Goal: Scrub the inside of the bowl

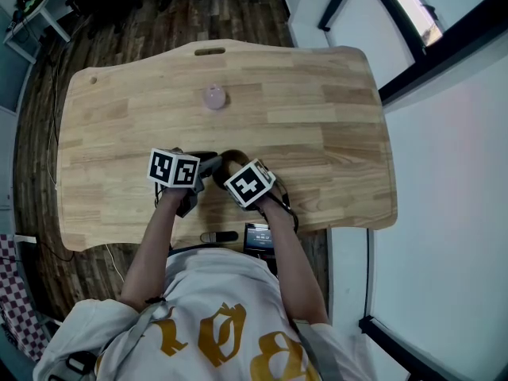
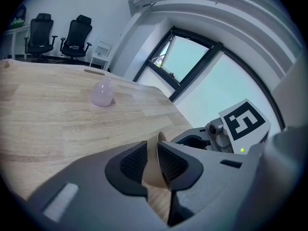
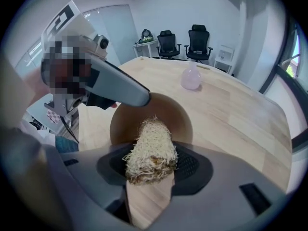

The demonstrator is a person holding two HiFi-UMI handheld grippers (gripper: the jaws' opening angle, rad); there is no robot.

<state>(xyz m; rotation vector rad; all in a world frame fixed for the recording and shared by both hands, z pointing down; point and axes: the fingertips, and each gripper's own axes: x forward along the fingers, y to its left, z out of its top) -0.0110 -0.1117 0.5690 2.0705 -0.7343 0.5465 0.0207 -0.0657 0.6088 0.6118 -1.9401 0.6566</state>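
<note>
A brown wooden bowl stands near the table's front edge between my two grippers. My left gripper is shut on the bowl's thin rim, one pad inside the wall and one outside. In the right gripper view the bowl lies just ahead of the jaws, and the left gripper grips its left rim. My right gripper is shut on a pale, fibrous scrubber, whose tip hangs over the bowl's near rim. In the head view the left gripper and the right gripper meet at the bowl.
A small pink rounded object sits towards the far side of the wooden table. A dark device lies at the table's front edge by the person's body. Black office chairs stand beyond the table; a window wall runs along the right.
</note>
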